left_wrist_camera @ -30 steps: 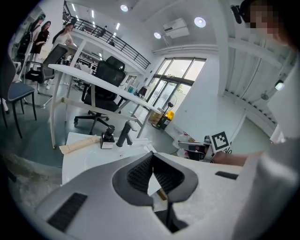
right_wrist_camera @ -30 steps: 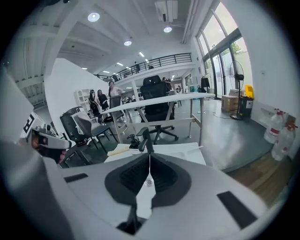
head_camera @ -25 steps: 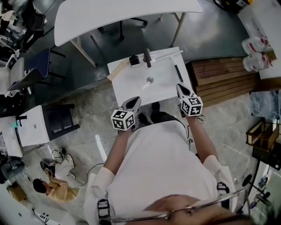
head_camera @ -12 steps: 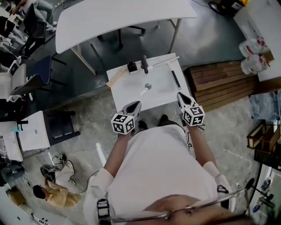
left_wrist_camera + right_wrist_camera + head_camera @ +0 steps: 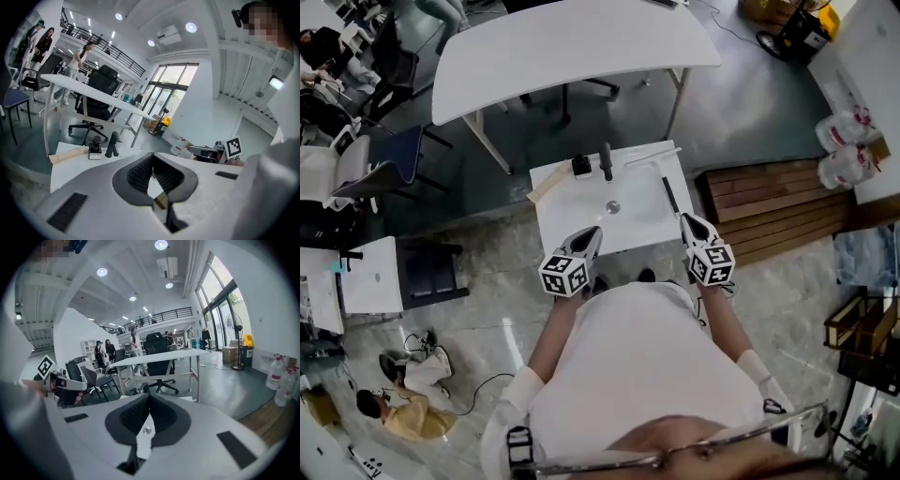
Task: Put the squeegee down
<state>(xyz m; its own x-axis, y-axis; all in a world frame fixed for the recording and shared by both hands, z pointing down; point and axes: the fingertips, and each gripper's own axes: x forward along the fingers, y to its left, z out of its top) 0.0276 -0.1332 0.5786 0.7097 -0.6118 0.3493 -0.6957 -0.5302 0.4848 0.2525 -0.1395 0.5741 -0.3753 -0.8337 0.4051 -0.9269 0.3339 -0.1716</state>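
Note:
The squeegee (image 5: 668, 194) has a black handle and a long pale blade, and lies on the right side of the white sink (image 5: 572, 211), touching neither gripper. My left gripper (image 5: 593, 231) hovers at the sink's front edge, left of centre. It is shut with nothing between its jaws (image 5: 152, 158). My right gripper (image 5: 686, 218) hangs at the front right corner, just short of the handle's near end. It is shut and empty too (image 5: 149, 398). Below its jaws I see the drain (image 5: 146, 430).
A black faucet (image 5: 606, 161), a small black bottle (image 5: 580, 166) and a wooden stick (image 5: 546, 183) sit at the sink's back. Beyond stands a large white table (image 5: 572, 47). A wooden pallet (image 5: 769, 202) lies at the right, office chairs (image 5: 384, 169) at the left.
Both grippers have drawn back from over the sink toward the person's body and risen a little. The squeegee has stayed on the sink's right side.

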